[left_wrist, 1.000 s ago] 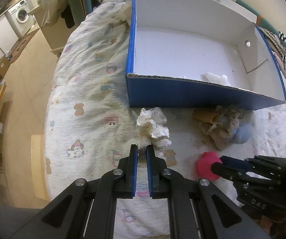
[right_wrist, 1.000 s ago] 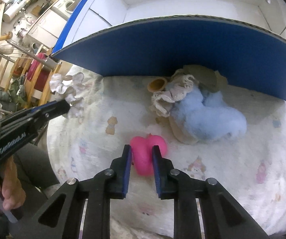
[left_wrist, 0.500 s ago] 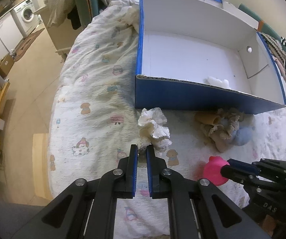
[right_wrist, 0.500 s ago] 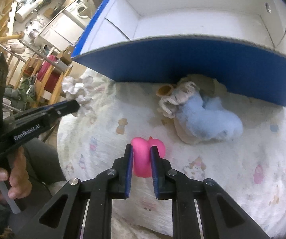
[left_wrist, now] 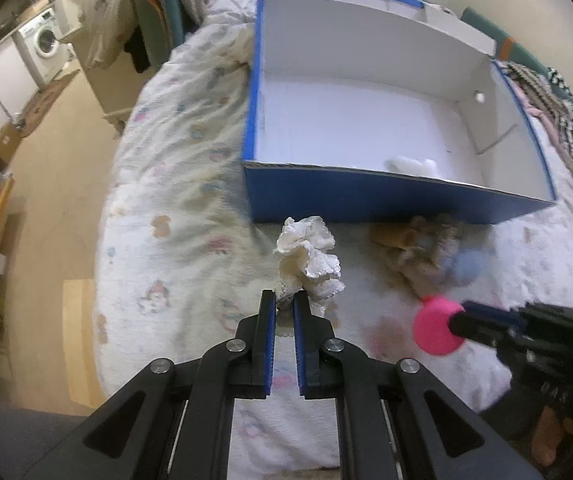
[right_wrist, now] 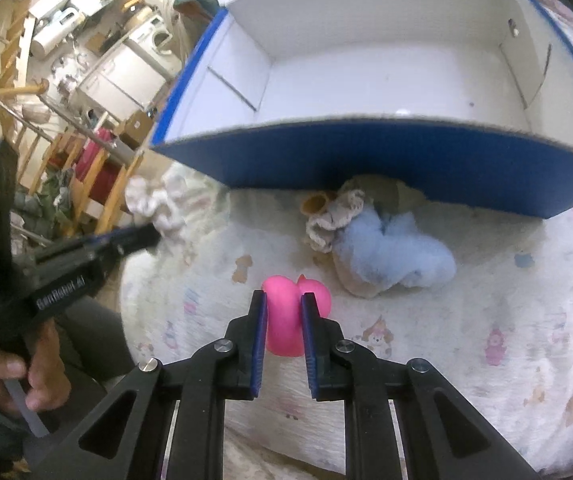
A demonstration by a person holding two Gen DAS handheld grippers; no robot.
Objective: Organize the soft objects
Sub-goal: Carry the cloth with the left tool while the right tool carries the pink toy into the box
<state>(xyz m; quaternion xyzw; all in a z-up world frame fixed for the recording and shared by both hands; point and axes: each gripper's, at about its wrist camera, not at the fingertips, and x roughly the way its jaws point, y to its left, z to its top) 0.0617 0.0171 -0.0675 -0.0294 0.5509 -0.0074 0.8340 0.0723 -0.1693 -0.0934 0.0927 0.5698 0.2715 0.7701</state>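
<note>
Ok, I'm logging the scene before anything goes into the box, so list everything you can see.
box: 1, blue outside, white inside, on the bed, open top
white fluffy piece: 1, white, inside the box by its front wall
ruffled scrunchie: 1, cream, held in the left tool
pink soft toy: 1, pink, held in the right tool
pile of soft items: 1, blue, beige and tan, against the box front
bedspread: 1, white with cartoon print
washing machine: 1, white, background
left tool: 1, black, blue pads
right tool: 1, black, blue pads
</note>
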